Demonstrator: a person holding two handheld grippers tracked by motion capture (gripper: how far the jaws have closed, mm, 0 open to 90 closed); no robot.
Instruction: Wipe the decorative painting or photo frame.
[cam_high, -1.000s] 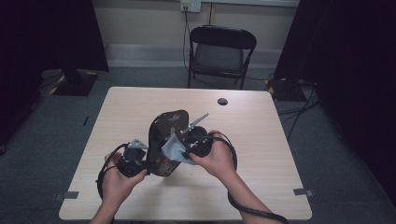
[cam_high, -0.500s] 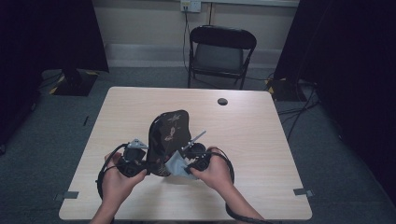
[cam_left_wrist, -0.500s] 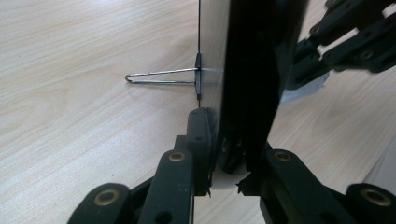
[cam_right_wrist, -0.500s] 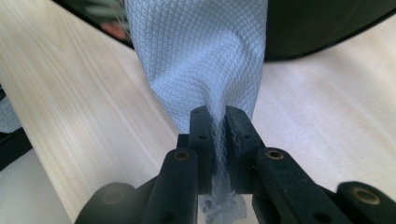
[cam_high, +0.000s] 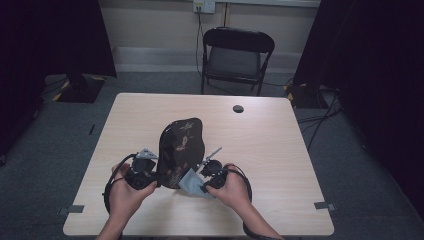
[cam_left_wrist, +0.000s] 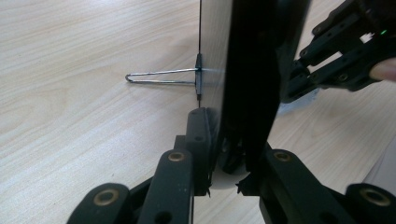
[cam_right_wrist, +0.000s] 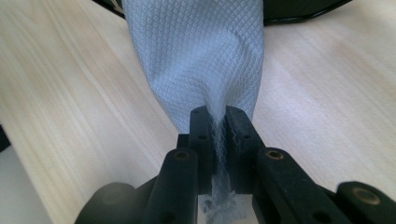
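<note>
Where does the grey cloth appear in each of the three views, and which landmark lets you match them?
High view: the grey cloth lies low in the middle, at the right gripper, against the dark oval panel.
Left gripper view: a pale patch at the lower right edge may be it; I cannot tell.
Right gripper view: it hangs top centre, pinched between the jaws.
Shared landmark: the dark oval panel, standing on the wooden table.

Count: 1 dark oval tray (cam_high: 181, 150) stood on edge, 1 grey cloth (cam_high: 192, 183), 2 grippers – left gripper (cam_high: 141, 172), right gripper (cam_high: 210, 172). 1 table (cam_high: 270, 150), 1 black cap (cam_high: 238, 108) near its far edge. 1 folding chair (cam_high: 235, 60) behind.
</note>
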